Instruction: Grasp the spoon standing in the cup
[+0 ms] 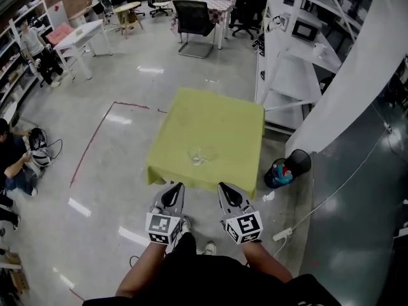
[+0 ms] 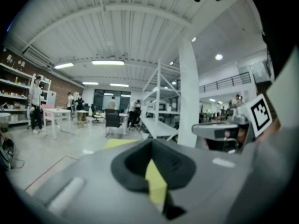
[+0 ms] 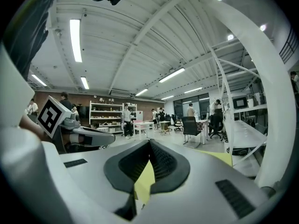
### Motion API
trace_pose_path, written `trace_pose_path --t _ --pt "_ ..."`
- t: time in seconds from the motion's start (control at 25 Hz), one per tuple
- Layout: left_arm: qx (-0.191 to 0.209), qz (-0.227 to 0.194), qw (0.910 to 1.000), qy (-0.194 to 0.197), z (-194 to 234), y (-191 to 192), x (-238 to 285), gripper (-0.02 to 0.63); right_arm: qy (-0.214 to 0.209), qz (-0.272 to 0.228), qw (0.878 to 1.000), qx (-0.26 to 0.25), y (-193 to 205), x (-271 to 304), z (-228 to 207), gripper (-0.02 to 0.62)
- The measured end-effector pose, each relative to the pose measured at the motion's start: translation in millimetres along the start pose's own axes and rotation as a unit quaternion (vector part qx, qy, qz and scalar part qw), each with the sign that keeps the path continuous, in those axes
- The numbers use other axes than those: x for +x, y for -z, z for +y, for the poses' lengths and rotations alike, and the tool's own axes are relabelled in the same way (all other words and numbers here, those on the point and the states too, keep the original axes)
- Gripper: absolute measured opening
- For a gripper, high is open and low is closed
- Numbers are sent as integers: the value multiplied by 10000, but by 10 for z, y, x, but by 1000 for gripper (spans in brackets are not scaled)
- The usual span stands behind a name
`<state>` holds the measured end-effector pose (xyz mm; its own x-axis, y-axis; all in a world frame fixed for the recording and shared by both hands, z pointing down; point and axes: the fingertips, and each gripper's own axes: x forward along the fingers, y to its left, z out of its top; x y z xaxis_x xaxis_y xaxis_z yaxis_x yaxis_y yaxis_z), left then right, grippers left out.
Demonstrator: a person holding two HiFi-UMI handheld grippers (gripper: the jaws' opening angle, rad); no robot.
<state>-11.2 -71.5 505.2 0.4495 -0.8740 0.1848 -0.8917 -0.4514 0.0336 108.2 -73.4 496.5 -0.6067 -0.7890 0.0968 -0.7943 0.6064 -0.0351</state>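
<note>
A clear glass cup (image 1: 200,155) stands on the yellow-green tablecloth (image 1: 217,120), near the table's front edge. The spoon in it is too small and faint to make out. My left gripper (image 1: 172,194) and right gripper (image 1: 227,193) hover side by side just short of the table's front edge, below the cup in the head view and well apart from it. Both point toward the table. In the left gripper view the left gripper (image 2: 152,144) has its jaws together at the tips, holding nothing. The right gripper (image 3: 149,143) looks the same. Neither gripper view shows the cup.
A black bin (image 1: 299,162) and a blue container (image 1: 278,173) stand on the floor at the table's right corner. White shelving (image 1: 299,62) rises at the right. A power strip (image 1: 282,234) and a red tape line (image 1: 89,146) lie on the floor. A person (image 1: 13,161) sits far left.
</note>
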Motion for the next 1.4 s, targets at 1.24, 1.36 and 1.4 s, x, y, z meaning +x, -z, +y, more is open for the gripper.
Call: trace_pose_path --t 1.24,1.36,1.4 --pt "-407 609 9956 582 1183 435 1527 6 648 679 9955 -95 278 1788 -756 8" --pt "-440 720 9951 513 1189 552 1614 6 523 719 9960 -40 369 1891 -781 8" --pt "-456 756 9949 478 1197 594 1643 6 482 736 9961 -17 406 1917 -785 8"
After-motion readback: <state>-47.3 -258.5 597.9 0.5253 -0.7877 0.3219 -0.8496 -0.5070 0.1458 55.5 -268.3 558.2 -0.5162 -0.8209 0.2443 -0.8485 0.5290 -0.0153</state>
